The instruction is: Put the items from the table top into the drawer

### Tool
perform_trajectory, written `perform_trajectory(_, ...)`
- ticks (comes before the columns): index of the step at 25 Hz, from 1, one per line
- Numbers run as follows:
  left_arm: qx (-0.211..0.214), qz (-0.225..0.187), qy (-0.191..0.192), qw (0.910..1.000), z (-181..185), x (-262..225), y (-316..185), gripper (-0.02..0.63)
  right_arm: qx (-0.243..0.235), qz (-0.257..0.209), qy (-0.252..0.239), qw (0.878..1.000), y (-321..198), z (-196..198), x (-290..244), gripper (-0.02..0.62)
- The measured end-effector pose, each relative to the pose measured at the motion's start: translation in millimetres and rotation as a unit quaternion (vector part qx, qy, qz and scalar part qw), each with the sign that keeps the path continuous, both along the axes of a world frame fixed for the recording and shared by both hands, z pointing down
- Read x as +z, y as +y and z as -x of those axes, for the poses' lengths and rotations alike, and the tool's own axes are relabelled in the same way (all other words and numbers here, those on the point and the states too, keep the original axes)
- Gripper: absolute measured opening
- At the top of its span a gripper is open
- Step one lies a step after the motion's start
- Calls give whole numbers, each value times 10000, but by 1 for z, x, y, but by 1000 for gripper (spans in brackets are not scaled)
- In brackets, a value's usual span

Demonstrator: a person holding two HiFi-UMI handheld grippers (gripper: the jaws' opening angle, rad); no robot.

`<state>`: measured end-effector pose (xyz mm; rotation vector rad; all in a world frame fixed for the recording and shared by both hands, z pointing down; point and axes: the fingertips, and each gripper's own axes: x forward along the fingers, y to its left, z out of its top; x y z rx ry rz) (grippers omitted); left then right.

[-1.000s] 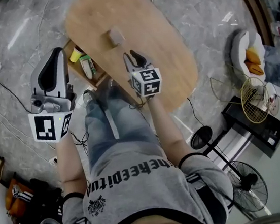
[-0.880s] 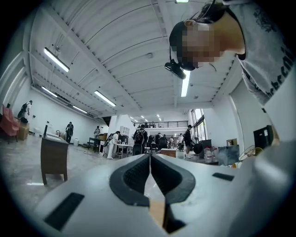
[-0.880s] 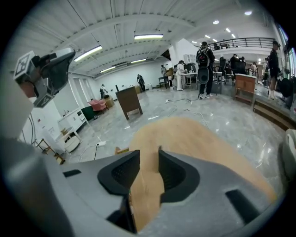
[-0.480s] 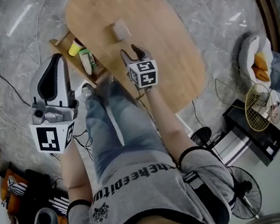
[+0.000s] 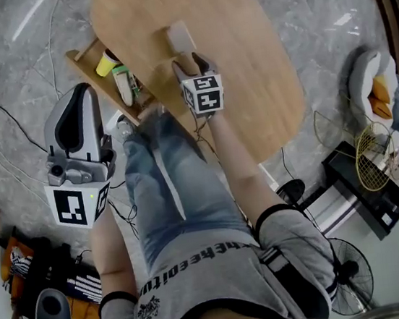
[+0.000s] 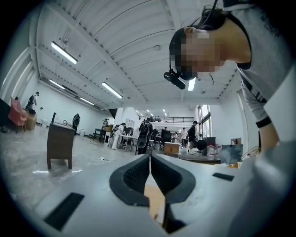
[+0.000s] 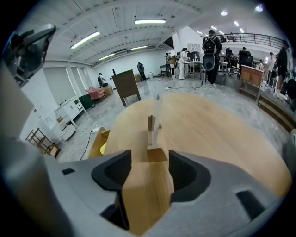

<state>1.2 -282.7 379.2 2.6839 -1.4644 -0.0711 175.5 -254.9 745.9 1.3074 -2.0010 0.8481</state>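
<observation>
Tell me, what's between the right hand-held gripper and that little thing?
Only bare table, in the right gripper view. The right hand-held gripper has just been opening, gripping nothing.

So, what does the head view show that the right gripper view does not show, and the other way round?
Only the head view: the person's jeans, a standing fan on the floor, and a green and white bottle in the open drawer. Only the right gripper view: people far back in the hall and ceiling lights. Both: the wooden table, the small pale item on it, and the right hand-held gripper, whose jaws have just been opening; the item lies at their tips, not gripped.
</observation>
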Motion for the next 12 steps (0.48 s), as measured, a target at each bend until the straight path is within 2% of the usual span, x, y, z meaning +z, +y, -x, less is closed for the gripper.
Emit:
perform_trajectory(6,19,116,-73,9999,-2,22,0,14,-107,-57,252,9996,-11,1,30,275)
perform_trajectory(12,-18,300,-174,9994,0,38,9,14,-176,-65,424,9989,-23,1,44,273)
